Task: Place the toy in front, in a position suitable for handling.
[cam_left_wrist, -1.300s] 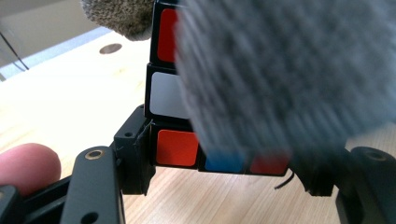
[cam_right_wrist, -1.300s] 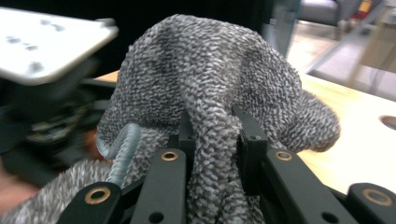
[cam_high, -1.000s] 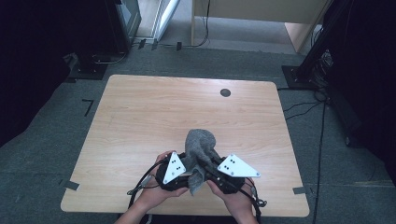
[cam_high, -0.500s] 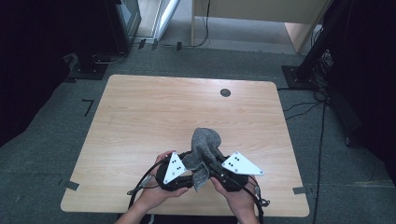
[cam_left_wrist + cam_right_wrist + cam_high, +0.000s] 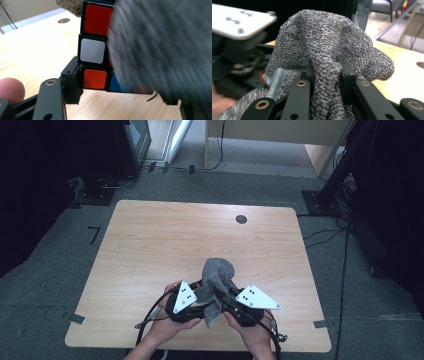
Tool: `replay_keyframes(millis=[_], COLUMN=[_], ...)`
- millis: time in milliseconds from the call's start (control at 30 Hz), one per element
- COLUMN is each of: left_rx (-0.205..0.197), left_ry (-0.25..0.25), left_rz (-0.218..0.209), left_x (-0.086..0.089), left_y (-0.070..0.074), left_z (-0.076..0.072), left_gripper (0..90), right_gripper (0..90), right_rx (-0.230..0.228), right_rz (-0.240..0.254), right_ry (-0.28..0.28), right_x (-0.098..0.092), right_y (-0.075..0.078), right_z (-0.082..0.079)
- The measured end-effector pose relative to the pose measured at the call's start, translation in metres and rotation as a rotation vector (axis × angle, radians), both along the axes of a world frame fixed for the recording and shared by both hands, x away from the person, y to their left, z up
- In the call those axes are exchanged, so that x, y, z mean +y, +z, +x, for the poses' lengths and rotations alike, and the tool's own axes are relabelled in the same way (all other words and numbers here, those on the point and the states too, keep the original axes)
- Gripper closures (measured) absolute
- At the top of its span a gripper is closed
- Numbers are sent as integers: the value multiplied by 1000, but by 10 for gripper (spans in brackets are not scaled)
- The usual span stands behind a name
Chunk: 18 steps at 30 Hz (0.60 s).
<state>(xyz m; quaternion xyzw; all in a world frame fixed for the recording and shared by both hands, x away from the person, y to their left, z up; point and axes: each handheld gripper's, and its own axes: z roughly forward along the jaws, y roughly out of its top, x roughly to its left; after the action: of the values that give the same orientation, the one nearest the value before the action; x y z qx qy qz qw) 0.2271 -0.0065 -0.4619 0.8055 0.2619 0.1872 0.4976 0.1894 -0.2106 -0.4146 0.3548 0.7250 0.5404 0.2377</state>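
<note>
Down at the near edge of the wooden surface (image 5: 150, 250), the left gripper (image 5: 192, 300) has its fingers clenched on a puzzle cube (image 5: 93, 50) with red, white and blue stickers. The right gripper (image 5: 232, 300), just beside it, has its fingers pinching a bunched grey cloth (image 5: 216, 275) that drapes over the cube. Farther back there's a dark round grommet (image 5: 241, 219) near the far edge.

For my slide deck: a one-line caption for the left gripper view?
Left tongs grip a colour-tile puzzle cube above the wooden table, half draped by a grey cloth.
</note>
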Motion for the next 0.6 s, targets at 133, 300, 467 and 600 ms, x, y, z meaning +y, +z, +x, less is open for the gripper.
replay_keyframes(millis=[133,300,467,600], left_rx=[-25,-9,17,-4], left_ry=[-34,-16,-9,-33], left_rz=[13,2,-16,-2], left_x=[-7,-5,-3,-4], left_y=[2,3,2,5], left_z=[-6,-5,-2,-5], left_gripper=[342,342,342,342], right_gripper=[753,751,745,749], right_rx=[-48,-3,-46,-52], right_rz=[-31,17,-15,-11], right_ry=[38,-56,21,-12], right_x=[10,-8,9,7], right_y=[5,1,4,5], right_z=[-6,3,-6,-3])
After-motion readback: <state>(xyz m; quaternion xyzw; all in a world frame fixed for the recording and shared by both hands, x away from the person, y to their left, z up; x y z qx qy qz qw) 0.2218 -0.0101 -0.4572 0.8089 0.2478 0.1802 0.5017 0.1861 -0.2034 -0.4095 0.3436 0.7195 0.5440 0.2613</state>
